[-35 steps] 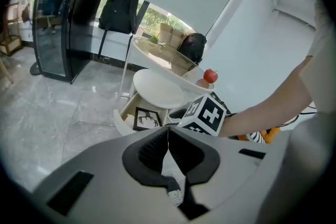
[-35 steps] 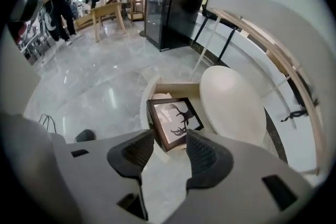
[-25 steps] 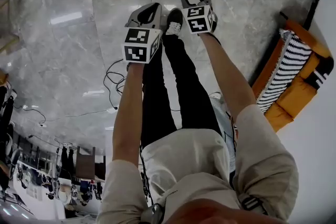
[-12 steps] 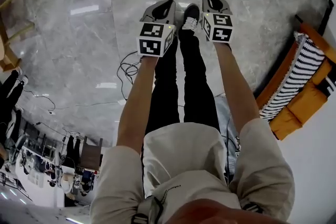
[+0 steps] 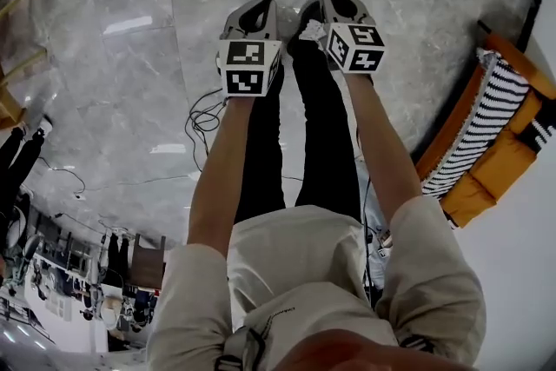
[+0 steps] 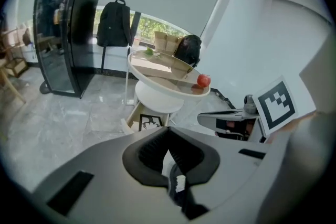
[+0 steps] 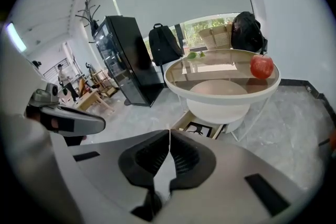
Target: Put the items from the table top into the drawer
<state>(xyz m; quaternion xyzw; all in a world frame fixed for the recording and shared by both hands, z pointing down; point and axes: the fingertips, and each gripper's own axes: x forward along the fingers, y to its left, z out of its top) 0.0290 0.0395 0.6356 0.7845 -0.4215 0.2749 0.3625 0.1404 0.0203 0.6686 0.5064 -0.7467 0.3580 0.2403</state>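
Grey right tool [image 7: 169, 134], jaws apart earlier, just closed (empty).

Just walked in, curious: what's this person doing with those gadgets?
A person stands holding a grey claw in each hand, facing a round glass-topped white table. The left claw is shut and empty; the right claw has just been closing its jaws, nothing between them. A red apple sits on the table; the drawer beneath is open.
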